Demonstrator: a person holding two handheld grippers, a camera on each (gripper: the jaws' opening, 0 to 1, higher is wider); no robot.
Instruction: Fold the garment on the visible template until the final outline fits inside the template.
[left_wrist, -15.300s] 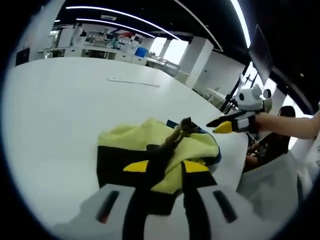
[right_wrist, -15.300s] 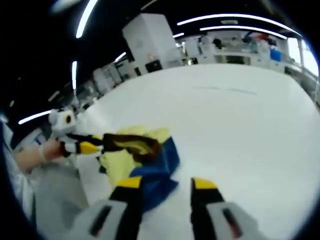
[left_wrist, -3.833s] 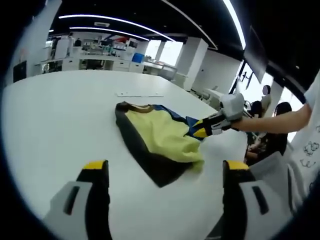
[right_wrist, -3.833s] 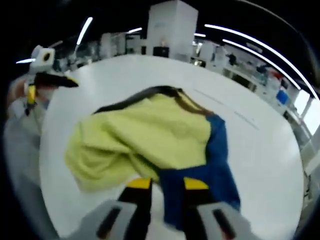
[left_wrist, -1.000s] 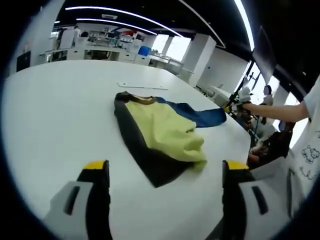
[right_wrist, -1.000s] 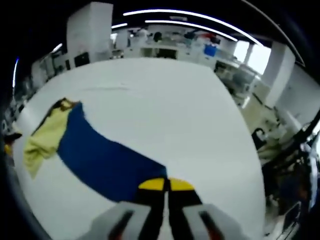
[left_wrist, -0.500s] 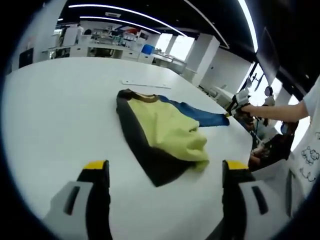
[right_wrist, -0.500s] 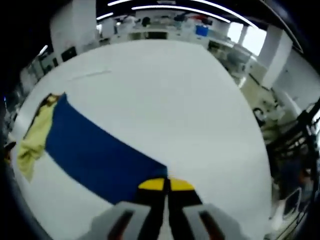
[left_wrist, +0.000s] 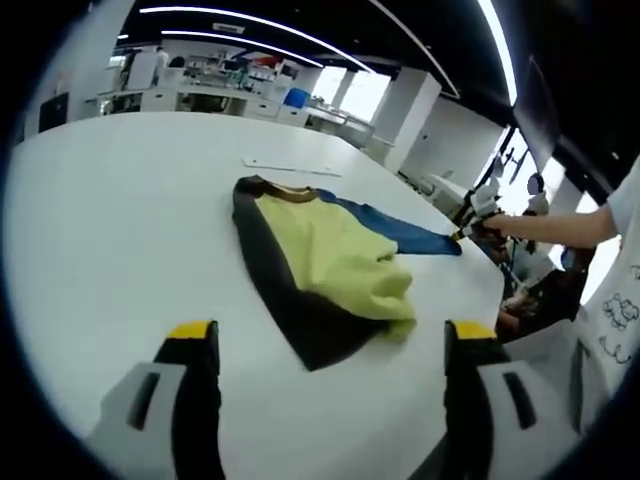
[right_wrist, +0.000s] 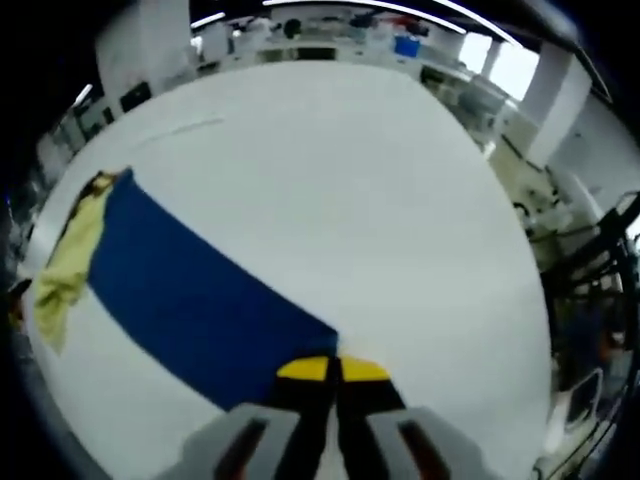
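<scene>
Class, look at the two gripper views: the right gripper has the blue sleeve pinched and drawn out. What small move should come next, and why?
Probably lay the blue sleeve flat and let go. The right gripper is shut on its end, and the sleeve lies stretched straight from the yellow body across the white table. The left gripper hangs open, apart from the cloth.

In the left gripper view the right gripper (left_wrist: 468, 222) is too small and far off to read its jaws. In the right gripper view the blue sleeve (right_wrist: 190, 300) end disappears between the closed yellow tips.
</scene>
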